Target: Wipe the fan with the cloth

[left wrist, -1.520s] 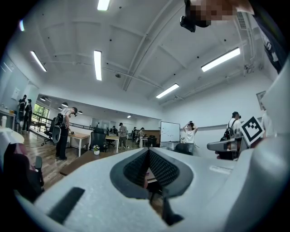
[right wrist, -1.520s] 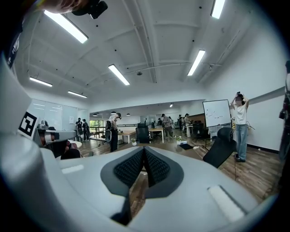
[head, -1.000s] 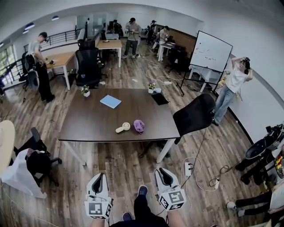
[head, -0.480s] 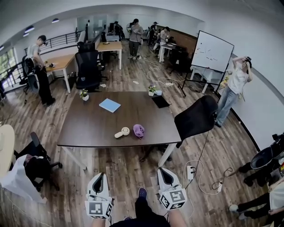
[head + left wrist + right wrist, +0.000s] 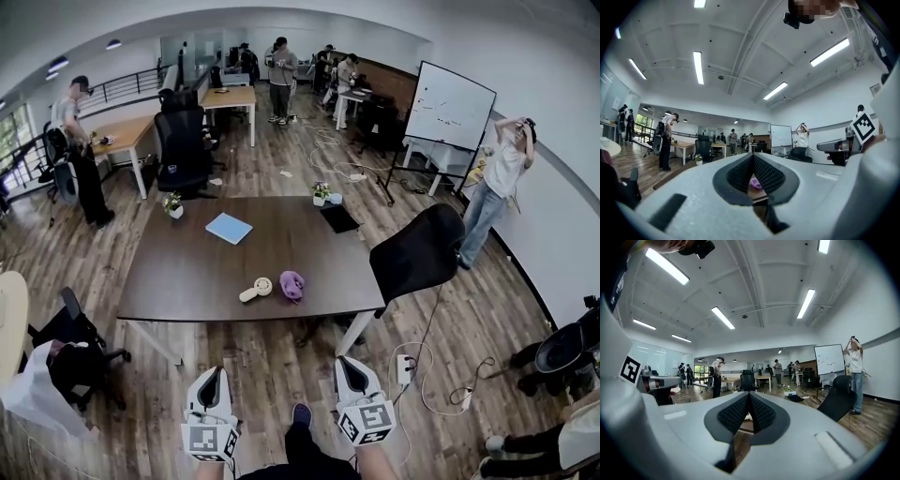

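Pointing level at the table (image 5: 187, 272), left claw (image 5: 212, 373) and right claw (image 5: 346, 364) hang side by side, both closed, empty.

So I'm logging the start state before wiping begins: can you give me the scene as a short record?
fan: cream, handheld, lying on the table near its front edge
cloth: purple, bunched, just right of the fan
left gripper: shut, empty, short of the table
right gripper: shut, empty, short of the table
wiping: not begun
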### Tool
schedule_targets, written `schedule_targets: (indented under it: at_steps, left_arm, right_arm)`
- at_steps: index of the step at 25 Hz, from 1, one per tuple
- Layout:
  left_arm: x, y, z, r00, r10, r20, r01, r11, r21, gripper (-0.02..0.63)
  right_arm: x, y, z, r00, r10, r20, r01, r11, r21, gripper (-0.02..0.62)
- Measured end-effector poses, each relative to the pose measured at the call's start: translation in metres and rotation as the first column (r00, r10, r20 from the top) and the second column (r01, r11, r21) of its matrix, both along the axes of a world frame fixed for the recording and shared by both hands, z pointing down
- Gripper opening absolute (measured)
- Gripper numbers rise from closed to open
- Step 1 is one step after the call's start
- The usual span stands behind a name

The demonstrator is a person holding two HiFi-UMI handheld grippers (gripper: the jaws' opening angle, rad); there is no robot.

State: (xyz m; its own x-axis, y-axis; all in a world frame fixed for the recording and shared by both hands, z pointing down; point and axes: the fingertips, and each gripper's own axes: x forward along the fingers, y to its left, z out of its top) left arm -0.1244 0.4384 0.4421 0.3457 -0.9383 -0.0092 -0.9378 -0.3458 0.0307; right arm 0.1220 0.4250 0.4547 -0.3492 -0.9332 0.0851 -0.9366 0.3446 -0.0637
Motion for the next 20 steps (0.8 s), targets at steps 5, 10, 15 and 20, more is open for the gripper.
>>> schedule_targets:
  at_steps: [5,10,15,20]
  left_arm:
    - [0.004,-0.031,0.004,1.000,0.009,-0.005,-0.009,1.000,-0.010,-0.015]
    - [0.006,-0.061,0.007,1.000,-0.001,-0.004,0.001,1.000,-0.019,-0.014]
    - [0.015,-0.097,0.006,1.000,-0.003,-0.015,0.003,0.999,-0.032,-0.014]
    - [0.027,-0.132,0.006,1.000,-0.012,-0.007,0.012,0.999,-0.037,-0.014]
  right_arm:
    - [0.005,-0.033,0.003,0.999,0.002,0.048,-0.001,1.000,-0.028,0.012]
    - [0.002,-0.063,0.009,0.999,-0.020,0.047,0.022,0.999,-0.043,0.012]
    - [0.006,-0.099,0.010,0.999,-0.042,0.017,0.043,0.998,-0.045,0.012]
    - [0.021,-0.135,0.011,0.999,-0.052,0.015,0.052,0.998,-0.046,0.012]
